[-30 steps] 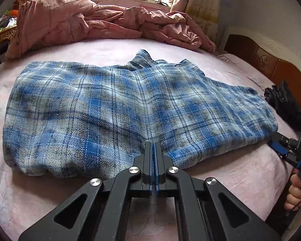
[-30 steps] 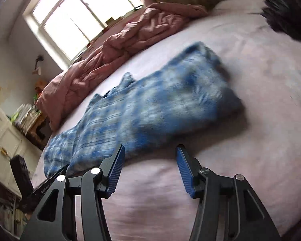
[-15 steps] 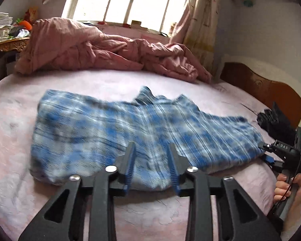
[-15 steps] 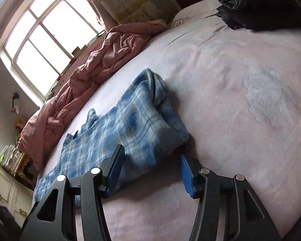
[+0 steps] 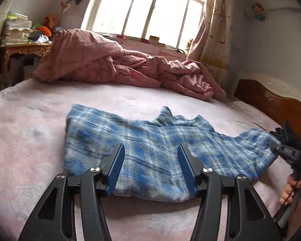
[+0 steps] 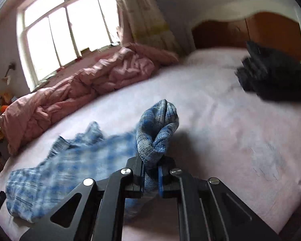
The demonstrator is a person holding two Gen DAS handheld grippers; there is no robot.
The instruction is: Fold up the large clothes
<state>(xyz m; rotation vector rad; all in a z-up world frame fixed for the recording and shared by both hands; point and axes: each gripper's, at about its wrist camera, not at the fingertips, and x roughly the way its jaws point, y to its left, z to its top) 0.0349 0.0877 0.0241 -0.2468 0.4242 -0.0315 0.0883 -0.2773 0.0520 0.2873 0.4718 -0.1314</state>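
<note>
The blue plaid shirt [image 5: 150,146] lies folded lengthwise across the pink bed [image 5: 30,124], its collar toward the window. Its right end is lifted off the bed sheet: the right tongs [image 6: 151,172] have just closed and now pinch a bunched fold of the cloth, which stands up in a knot above the pads. The left wrist view shows the same end rising toward the right tongs [image 5: 285,150] at the frame's right edge, with a hand [image 5: 291,190] wrapped round the grip below.

The left tongs [image 5: 150,166] have just been opening and now stand about half apart, above the near hem of the shirt. The cloth shows between the blue ribbed pads [image 5: 116,166], but they do not press on it.

White lettering on the side of the right tongs is too small and blurred to read.

A dark garment [image 6: 271,80] lies by the wooden headboard [image 5: 271,102]. A rumpled pink quilt [image 5: 110,66] is heaped along the far side of the bed under the window [image 5: 150,14], with a patterned curtain [image 5: 212,30] on its right. At the far left a carved wooden table [image 5: 26,50] carries stacked linens and small clutter.
</note>
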